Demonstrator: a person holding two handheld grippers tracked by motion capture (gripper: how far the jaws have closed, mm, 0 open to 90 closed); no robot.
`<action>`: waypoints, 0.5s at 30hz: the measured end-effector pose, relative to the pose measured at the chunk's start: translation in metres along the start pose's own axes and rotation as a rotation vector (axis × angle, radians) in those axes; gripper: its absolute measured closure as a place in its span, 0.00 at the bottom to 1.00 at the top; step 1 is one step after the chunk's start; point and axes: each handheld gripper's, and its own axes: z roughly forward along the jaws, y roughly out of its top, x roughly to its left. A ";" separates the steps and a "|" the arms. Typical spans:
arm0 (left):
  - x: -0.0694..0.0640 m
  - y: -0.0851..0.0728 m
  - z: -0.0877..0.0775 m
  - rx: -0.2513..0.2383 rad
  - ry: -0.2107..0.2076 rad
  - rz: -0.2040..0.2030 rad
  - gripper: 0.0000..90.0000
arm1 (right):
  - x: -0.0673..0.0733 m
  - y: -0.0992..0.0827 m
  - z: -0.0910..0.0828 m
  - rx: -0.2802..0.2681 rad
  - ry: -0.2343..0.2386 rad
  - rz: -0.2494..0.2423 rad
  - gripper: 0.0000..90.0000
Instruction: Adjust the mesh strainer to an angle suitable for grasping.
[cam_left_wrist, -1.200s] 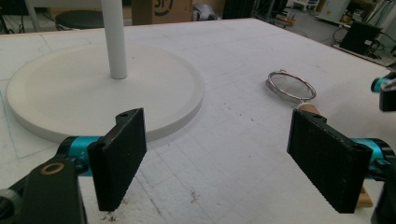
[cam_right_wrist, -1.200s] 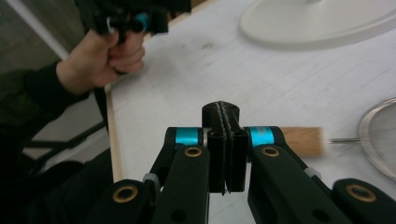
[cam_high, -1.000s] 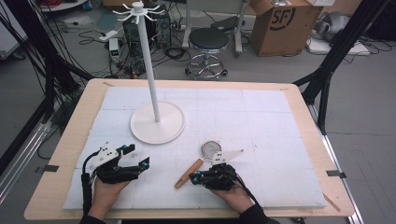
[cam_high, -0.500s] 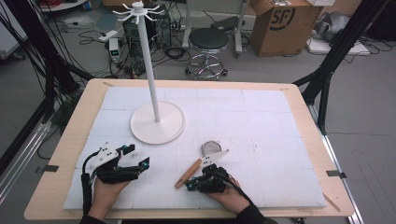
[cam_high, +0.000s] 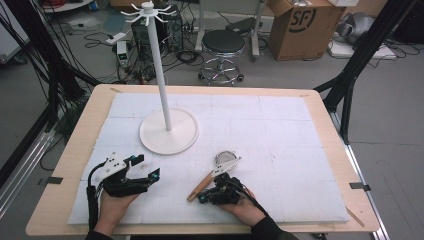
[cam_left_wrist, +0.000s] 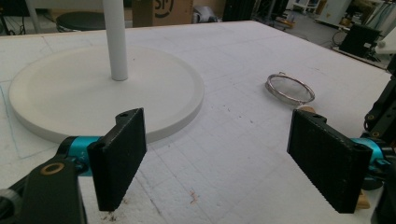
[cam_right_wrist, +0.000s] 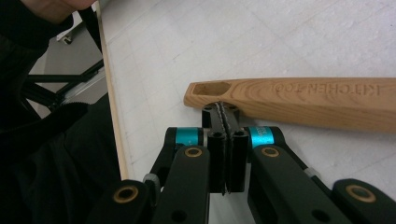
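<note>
A small wire strainer with a light wooden handle lies on the white foam mat, right of centre near the front. My right gripper is shut, its two pads pressed flat together with nothing between them. In the right gripper view its tips rest against the side of the wooden handle, close to the end with the hanging hole. My left gripper hovers open at the front left with nothing between its pads. In the left gripper view its jaws stand wide apart, facing the strainer ring.
A white stand with a round base, a tall pole and hooks at the top stands left of centre on the mat. Its base lies just beyond my left gripper. The table's wooden front edge runs close to my right hand.
My right hand has shifted slightly left and down, bringing its shut gripper against the near end of the wooden handle. The left gripper and the strainer have stayed put.
</note>
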 end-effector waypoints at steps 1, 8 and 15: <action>0.000 0.000 0.000 0.000 0.000 0.002 0.23 | -0.001 0.001 0.001 0.000 0.003 0.004 1.00; 0.000 0.000 0.000 -0.001 0.000 -0.001 0.23 | -0.007 0.007 0.005 0.002 0.023 0.038 1.00; 0.000 0.000 0.000 0.000 -0.001 -0.001 0.23 | -0.010 0.015 0.010 0.002 0.016 0.045 1.00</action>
